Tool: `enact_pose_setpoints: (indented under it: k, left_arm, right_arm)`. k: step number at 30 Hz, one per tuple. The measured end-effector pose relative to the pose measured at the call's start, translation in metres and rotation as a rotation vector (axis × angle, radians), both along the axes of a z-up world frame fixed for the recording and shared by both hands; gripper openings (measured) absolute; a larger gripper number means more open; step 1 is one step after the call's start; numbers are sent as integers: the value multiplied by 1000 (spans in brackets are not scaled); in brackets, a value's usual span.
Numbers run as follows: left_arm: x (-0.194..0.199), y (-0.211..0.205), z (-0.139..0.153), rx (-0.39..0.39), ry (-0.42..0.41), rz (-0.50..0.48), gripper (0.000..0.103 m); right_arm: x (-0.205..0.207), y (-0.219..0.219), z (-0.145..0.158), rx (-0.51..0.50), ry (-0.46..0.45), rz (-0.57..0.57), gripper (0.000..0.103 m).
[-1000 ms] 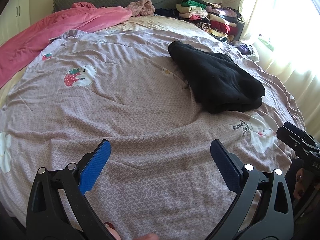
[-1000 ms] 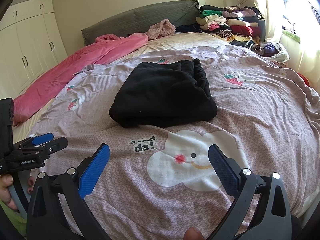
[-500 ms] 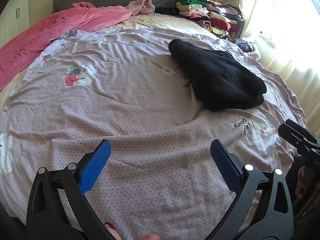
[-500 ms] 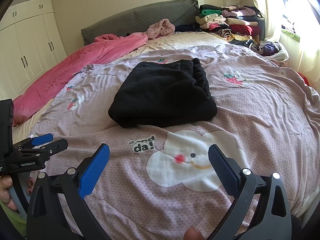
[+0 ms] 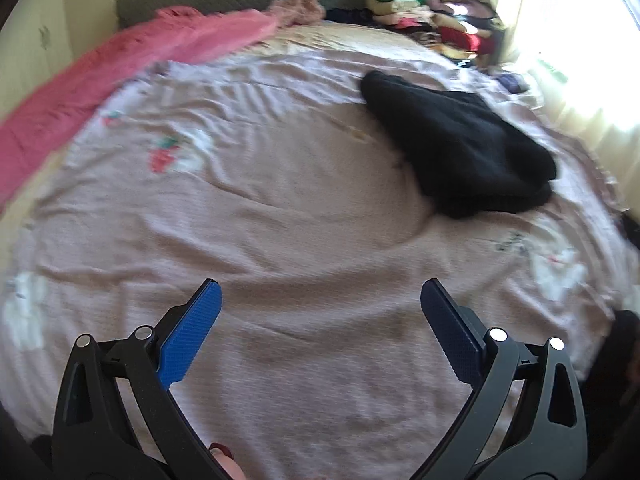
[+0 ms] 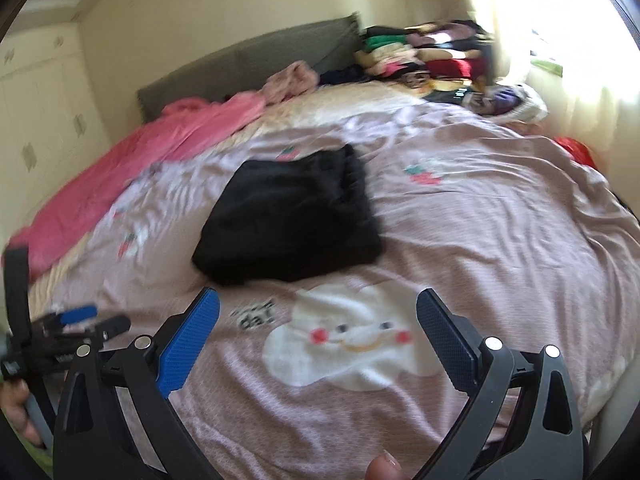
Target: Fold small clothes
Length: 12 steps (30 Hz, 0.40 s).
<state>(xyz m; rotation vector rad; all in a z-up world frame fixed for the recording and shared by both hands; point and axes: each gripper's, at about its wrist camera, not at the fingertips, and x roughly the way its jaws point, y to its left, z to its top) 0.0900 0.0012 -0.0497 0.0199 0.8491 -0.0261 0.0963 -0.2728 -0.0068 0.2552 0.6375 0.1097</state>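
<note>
A folded black garment lies on the mauve printed bedcover, far right of centre in the left wrist view. It also shows in the right wrist view, ahead and a little left. My left gripper is open and empty above the near part of the cover, well short of the garment. My right gripper is open and empty above a white cloud print, just short of the garment's near edge. The left gripper also shows at the left edge of the right wrist view.
A pink blanket lies along the far left of the bed. A pile of folded clothes stands at the far right by the grey headboard. A bright curtained window is on the right, wardrobes on the left.
Both views are blurred now. The right gripper has drawn back and tilted up, so the garment looks farther away. The left view has shifted a little. Both grippers stay open.
</note>
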Motion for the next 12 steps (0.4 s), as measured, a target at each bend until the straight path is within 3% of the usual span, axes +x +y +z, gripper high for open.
enact_pose_setpoints:
  k: [6, 9, 12]
  left_arm:
    - [9, 45, 15, -47, -15, 97, 93]
    - [21, 99, 27, -88, 0, 197, 93]
    - [30, 168, 39, -42, -22, 355, 93]
  right_arm:
    - [-27, -86, 19, 74, -39, -224, 98]
    - [-53, -151, 27, 45, -42, -376, 98]
    - [-80, -221, 21, 7, 14, -545, 98]
